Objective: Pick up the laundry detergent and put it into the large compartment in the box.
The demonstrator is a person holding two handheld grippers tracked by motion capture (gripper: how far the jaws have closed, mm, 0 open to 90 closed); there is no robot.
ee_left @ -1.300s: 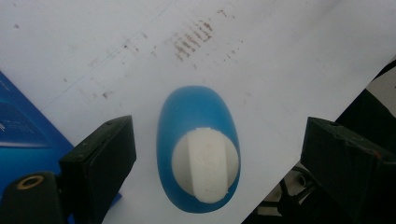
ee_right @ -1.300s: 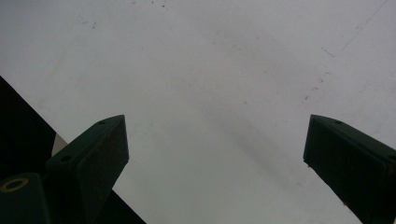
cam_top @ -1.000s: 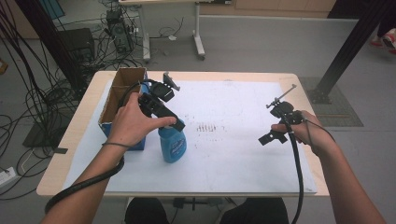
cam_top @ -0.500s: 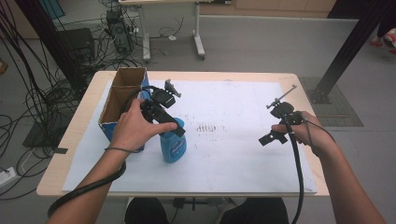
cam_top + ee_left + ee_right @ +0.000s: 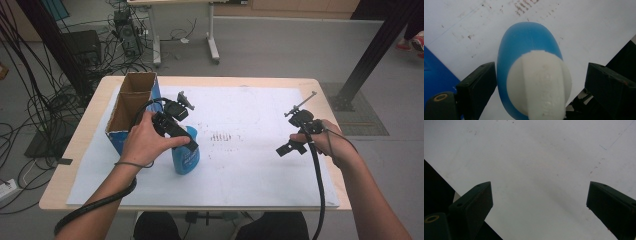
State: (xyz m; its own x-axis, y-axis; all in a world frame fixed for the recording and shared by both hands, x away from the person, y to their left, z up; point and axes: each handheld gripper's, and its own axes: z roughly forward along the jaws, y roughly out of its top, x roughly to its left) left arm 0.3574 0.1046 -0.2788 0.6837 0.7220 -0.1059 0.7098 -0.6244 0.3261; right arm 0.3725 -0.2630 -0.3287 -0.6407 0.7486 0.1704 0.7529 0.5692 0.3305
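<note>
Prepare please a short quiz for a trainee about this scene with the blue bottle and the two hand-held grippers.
1. True or false: the left hand-held gripper has its jaws pressed tight on the blue plastic spray bottle with a white cap.
2. Which thing stands closest to the bottle on the white paper sheet? A) the open brown cardboard box with blue sides B) the right hand-held gripper C) a red cup
3. Fill in: between the right hand-held gripper's jaws lies only bare ____.

Key
1. False: the jaws stand at either side of the cap, with a gap visible on the right side in the left gripper view.
2. A
3. paper
</note>
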